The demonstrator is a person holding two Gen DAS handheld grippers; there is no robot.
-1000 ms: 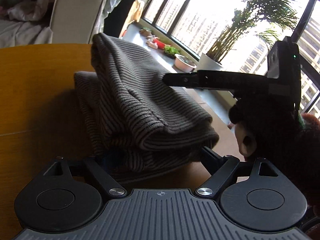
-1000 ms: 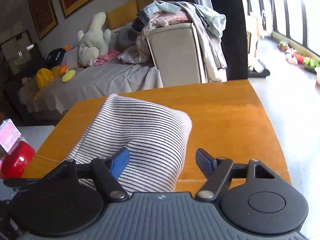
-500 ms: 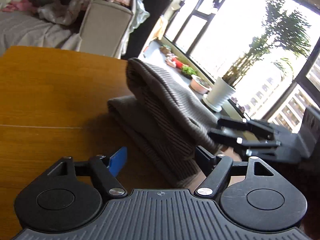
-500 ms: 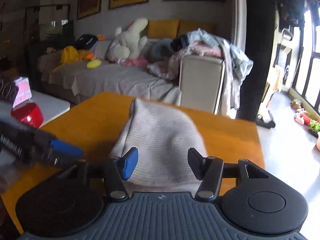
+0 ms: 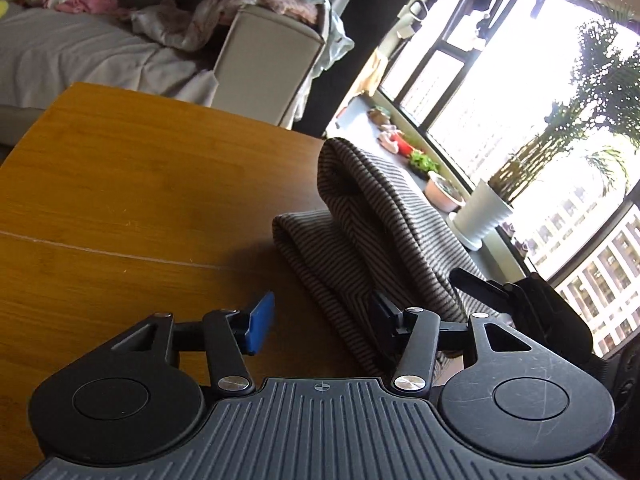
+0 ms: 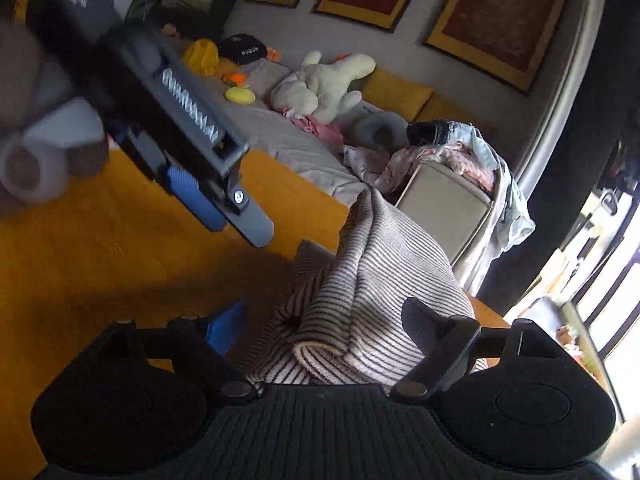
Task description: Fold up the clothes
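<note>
A folded striped knit garment (image 5: 372, 236) lies in a humped pile on the wooden table (image 5: 120, 200). My left gripper (image 5: 320, 320) is open, with its right finger against the pile's near edge and nothing between the pads. In the right wrist view the same garment (image 6: 372, 292) sits between the open fingers of my right gripper (image 6: 320, 324), not clamped. The left gripper (image 6: 216, 204) also shows there, blurred, above the table at upper left. The right gripper's fingers (image 5: 492, 292) show at the right in the left wrist view.
A beige armchair (image 5: 268, 64) heaped with clothes stands past the table's far edge. A bed with a plush toy (image 6: 320, 84) lies behind. Potted plants (image 5: 480, 220) line the window sill on the right. The table's edge (image 6: 484, 312) runs close behind the garment.
Both grippers have pulled back and swung away from the pile. The left gripper now looks more across the table, and the right view has tilted. The garment stays put.
</note>
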